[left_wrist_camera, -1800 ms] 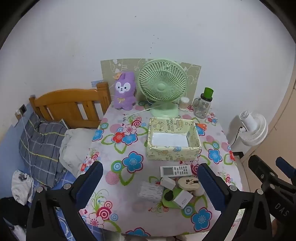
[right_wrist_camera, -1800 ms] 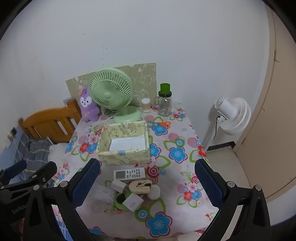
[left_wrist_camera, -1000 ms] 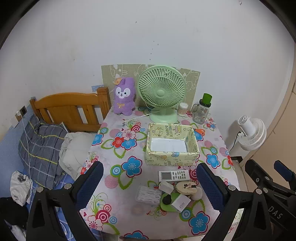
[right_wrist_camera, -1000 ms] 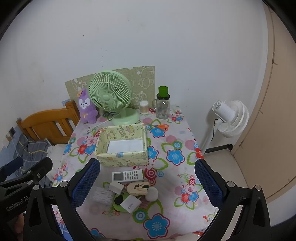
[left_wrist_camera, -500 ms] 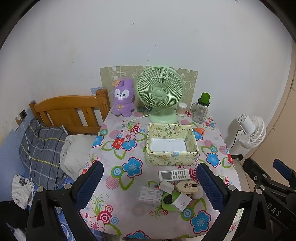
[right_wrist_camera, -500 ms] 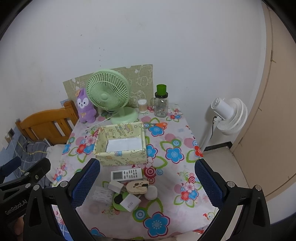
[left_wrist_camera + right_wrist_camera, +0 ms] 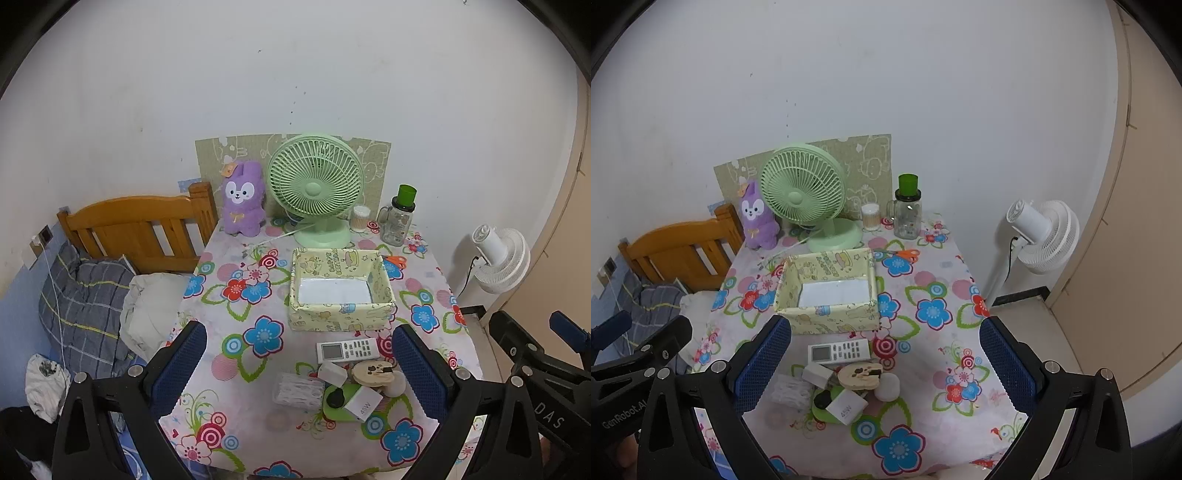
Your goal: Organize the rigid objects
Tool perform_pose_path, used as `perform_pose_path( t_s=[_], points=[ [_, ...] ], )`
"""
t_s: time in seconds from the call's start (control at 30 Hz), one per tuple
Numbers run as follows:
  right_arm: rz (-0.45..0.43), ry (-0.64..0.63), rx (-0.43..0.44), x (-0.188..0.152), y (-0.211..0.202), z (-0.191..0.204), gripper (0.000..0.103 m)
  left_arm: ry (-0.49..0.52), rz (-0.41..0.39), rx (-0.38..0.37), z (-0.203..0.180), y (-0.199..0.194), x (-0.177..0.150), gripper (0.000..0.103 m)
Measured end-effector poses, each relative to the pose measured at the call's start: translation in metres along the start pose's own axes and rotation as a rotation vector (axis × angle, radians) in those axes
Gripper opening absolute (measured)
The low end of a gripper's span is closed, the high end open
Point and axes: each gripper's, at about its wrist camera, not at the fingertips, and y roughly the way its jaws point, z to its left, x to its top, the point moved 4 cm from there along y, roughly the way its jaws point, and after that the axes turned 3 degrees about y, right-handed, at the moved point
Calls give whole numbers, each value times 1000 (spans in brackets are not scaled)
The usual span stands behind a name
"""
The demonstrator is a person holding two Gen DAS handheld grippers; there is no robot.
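Left wrist view is showing the left hand-held gripper [image 7: 297, 363] hanging released above the near edge of the surface [image 7: 236, 402], jaws wide apart and grasping nothing. The right hand-held gripper [image 7: 884, 360] is hovering likewise, spread and empty, over the same edge.

One open box [image 7: 340, 290] is sitting at the middle of the surface, its white floor bare. Just in front of it, one remote [image 7: 347, 349] is lying flat, parallel to the box's near wall. Toward the near edge a small heap is crowding together: two white chargers [image 7: 364, 401], one marked 45W and the other beside the remote; one green disc [image 7: 334, 410] under them; one black knob [image 7: 335, 398]; one clear case [image 7: 298, 388] at the heap's left; one tan oval piece [image 7: 373, 372]; and one white puck [image 7: 887, 387] at its right.

Along the far edge are standing one green fan [image 7: 316, 184], one purple plush [image 7: 243, 197], one jar [image 7: 400, 216] and one small cup [image 7: 360, 218]. One pair of scissors [image 7: 395, 260] is lying behind the box's right corner.
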Motion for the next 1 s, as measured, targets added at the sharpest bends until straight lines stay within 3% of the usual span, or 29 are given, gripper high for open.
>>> perform_pose_path(
  t_s=[1.0],
  points=[
    [2, -2, -1, 1, 0, 0, 103, 9, -1, 8, -1, 0, 3, 101]
  ],
)
